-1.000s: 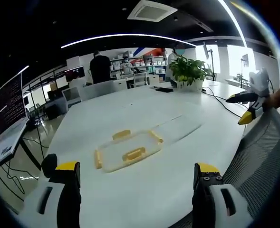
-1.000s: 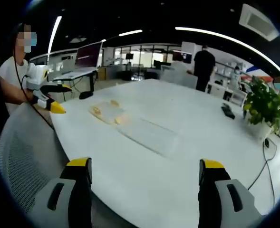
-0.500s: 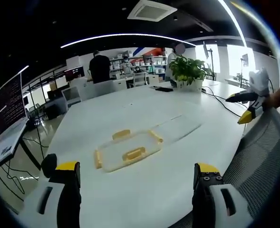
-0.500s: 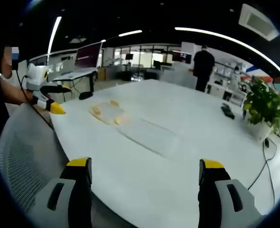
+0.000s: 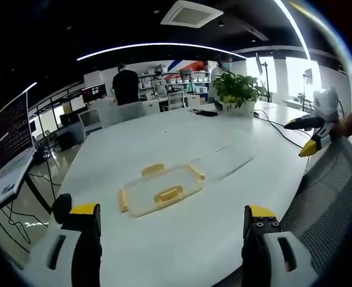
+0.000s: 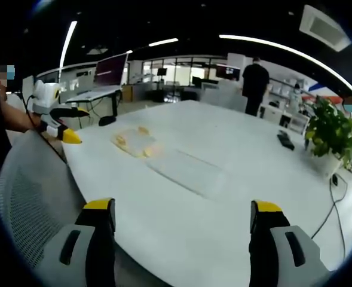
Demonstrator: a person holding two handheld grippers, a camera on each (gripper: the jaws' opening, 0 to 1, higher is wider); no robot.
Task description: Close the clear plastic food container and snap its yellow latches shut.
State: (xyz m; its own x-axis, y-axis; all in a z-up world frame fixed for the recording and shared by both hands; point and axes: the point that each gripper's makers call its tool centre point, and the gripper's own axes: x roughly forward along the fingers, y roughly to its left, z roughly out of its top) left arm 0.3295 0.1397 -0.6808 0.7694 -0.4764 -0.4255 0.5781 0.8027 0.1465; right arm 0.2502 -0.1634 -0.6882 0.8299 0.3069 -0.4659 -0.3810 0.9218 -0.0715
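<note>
In the left gripper view the clear plastic food container base with four yellow latches (image 5: 162,190) lies low on the round white table (image 5: 181,239), a little left of centre in the frame. It sits straight ahead of the left gripper (image 5: 171,230), between the lines of its two yellow-tipped jaws and well apart from them. Those jaws stand wide apart and hold nothing. The flat clear plastic lid (image 5: 223,161) lies just beside the base, up and to the right of it, so base and lid form one long line running from lower left to upper right across the frame.

In the right gripper view the same pair reads the other way. The lid (image 6: 184,170) lies at mid-frame, nearer the right gripper (image 6: 181,230), and the latched base (image 6: 134,141) lies beyond it toward the upper left. The right gripper is likewise spread open and empty, well short of the lid.

So, as I judge it, the lid is the right gripper's piece to lift and the base the left's to steady. The lid must travel along that long axis onto the base. Neither gripper touches anything yet, and the task looks unstarted.
</note>
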